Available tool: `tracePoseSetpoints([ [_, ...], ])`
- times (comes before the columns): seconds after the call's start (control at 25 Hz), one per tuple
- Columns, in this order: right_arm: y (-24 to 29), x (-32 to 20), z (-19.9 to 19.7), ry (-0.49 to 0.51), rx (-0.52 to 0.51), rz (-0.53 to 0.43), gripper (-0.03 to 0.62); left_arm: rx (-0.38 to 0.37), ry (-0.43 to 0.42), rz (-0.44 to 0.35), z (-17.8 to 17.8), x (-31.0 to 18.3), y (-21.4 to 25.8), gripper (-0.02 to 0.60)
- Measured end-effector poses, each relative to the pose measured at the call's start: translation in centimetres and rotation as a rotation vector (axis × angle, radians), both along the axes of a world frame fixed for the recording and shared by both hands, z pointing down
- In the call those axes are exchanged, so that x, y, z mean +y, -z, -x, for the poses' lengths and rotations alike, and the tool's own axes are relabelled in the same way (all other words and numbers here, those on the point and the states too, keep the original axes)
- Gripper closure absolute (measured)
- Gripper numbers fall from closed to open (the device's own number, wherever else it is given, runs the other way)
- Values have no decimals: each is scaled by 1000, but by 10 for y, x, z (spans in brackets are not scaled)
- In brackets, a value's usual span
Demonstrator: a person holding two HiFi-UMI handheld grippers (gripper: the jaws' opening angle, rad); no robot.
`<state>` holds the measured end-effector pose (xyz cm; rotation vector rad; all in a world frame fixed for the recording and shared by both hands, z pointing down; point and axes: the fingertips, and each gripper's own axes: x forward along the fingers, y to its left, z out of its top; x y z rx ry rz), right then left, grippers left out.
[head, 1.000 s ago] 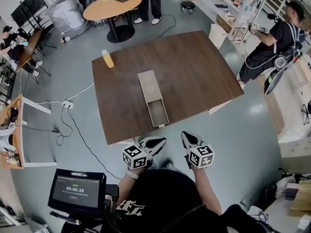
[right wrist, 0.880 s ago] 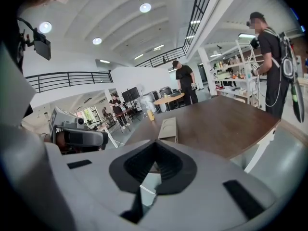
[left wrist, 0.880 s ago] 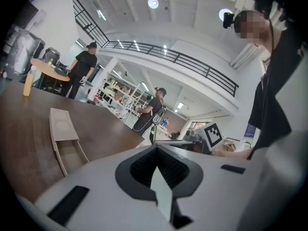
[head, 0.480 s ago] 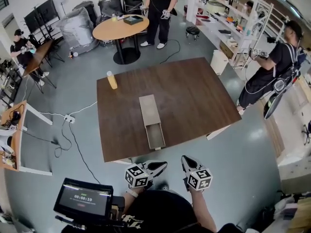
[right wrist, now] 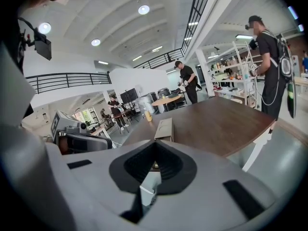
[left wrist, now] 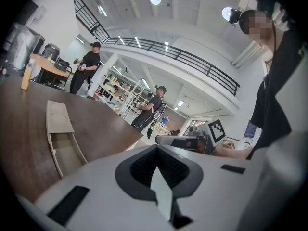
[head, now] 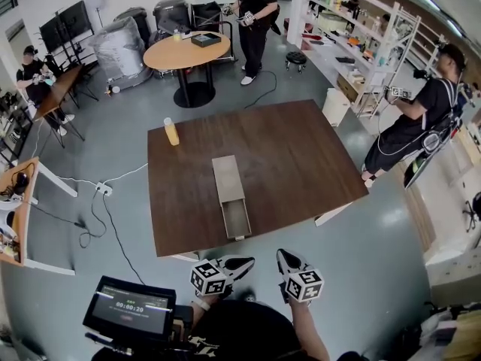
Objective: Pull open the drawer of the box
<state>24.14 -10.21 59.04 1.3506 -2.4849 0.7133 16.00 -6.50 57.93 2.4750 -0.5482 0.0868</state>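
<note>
Beige and long, the rectangular box (head: 225, 176) lies on the dark brown wooden table (head: 301, 164) ahead of both my fingers. Its shallow tray drawer (head: 236, 219) is drawn out towards me, nearly to the table edge closest to my fingers.

Across the last second the drawer has not shifted in the box; it stands out as far as it did before. What has changed is my view: the table now sits a little further off from me. My left fingers (head: 242, 262) and right fingers (head: 285, 259) have kept their places side by side, short of that edge and well apart from the drawer front.

Both pairs are pressed fully together, with nothing between them. I judge the pull finished: the drawer is open, I have no hold on it, and nothing is left but to stand clear.
</note>
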Motion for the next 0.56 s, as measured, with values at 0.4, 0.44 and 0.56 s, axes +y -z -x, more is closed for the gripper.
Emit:
tracePoseSetpoints([
  [0.4,-2,6,3,22,11,0,607,10,8,21,-2,3,-8,581],
  [0.44,-3,6,3,23,12,0,606,10,8,20,-2,2,-8,581],
  [0.56,-3,5,3,24,16,-2,607,9,3,17,-4,0,-8,581],
])
